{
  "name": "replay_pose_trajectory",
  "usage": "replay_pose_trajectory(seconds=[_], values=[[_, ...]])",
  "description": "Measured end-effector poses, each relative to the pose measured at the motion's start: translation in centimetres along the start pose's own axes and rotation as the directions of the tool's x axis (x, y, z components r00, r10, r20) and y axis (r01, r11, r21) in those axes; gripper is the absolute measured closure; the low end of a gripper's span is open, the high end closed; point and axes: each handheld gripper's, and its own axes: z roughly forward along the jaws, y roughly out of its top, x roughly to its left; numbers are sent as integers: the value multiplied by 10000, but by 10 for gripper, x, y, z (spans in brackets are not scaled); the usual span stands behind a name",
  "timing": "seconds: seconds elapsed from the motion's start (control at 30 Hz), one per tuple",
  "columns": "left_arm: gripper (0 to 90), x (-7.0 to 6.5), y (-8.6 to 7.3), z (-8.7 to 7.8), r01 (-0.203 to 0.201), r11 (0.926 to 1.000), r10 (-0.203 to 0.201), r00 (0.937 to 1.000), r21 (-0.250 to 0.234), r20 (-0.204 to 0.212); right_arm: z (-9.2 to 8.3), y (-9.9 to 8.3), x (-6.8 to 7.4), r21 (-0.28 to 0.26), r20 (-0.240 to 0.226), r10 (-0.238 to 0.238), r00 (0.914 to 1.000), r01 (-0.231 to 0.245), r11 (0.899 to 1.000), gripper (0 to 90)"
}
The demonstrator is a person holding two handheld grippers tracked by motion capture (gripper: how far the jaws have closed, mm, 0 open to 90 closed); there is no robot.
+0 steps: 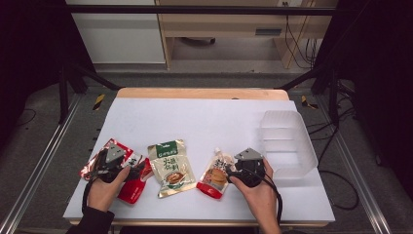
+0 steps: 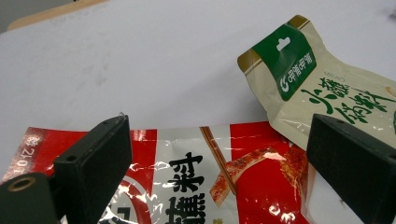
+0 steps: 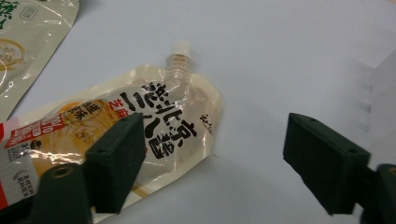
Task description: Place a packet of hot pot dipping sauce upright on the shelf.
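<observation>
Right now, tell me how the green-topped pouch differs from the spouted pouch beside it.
The green-topped pouch is larger than the spouted pouch. The green-topped pouch has a flat header with a hang hole; the spouted pouch ends in a capped spout. The green-topped pouch is beige with green lettering; the spouted pouch is cream with a red bottom. Both lie flat, printed face up, on the white table.

Left gripper (image 1: 138,170) low near table edge, jaws wide apart, right gripper (image 1: 228,171) likewise, jaws spread
</observation>
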Motion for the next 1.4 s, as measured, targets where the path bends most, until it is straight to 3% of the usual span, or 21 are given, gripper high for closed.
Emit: replay_pose_trajectory(seconds=[0.1, 0.13, 0.27, 0.53, 0.6, 0.8, 0.93, 1.03, 1.17, 1.2, 1.4], values=[[71, 0, 0, 1, 12, 10000, -12, 10000, 38, -12, 2, -1, -1, 221, -49, -37, 10000, 38, 9997, 310], [72, -1, 0, 1, -14, 10000, 14, 10000, 55, -3, 5, -1, -2, 320, 49, -15, 10000, 14, 9995, 374], [79, -4, 1, 2, -121, 9999, 120, 9999, 82, 61, 11, 0, -3, 511, 51, 81, 10000, -83, 9987, 443], [86, -8, 2, 3, -300, 9994, 298, 9995, 149, 133, 28, 4, -1, 835, 16, 100, 9999, -101, 9965, 492], [89, -8, 2, 3, -343, 9992, 339, 9993, 224, 178, 33, 2, -1, 976, -220, 272, 9994, -249, 9949, 497], [90, -12, 3, 3, -461, 9985, 453, 9986, 279, 273, 37, 2, -1, 1014, -345, 545, 9979, -507, 9935, 513], [92, -15, 3, 4, -577, 9978, 566, 9978, 318, 348, 39, -1, -3, 1030, -782, 1077, 9911, -995, 9897, 574], [93, -16, 3, 5, -637, 9974, 625, 9974, 349, 345, 38, -2, -3, 1008, -952, 1194, 9883, -1098, 9888, 616], [93, -18, 4, 4, -673, 9972, 663, 9973, 324, 323, 37, -2, -2, 1070, -1050, 1116, 9882, -1003, 9892, 703], [93, -18, 4, 4, -684, 9971, 674, 9972, 326, 331, 37, -2, -1, 1076, -1135, 1019, 9883, -897, 9901, 779], [96, -21, 5, 3, -751, 9968, 740, 9965, 283, 382, 33, 2, 0, 934, -1294, 691, 9892, -572, 9940, 876]])
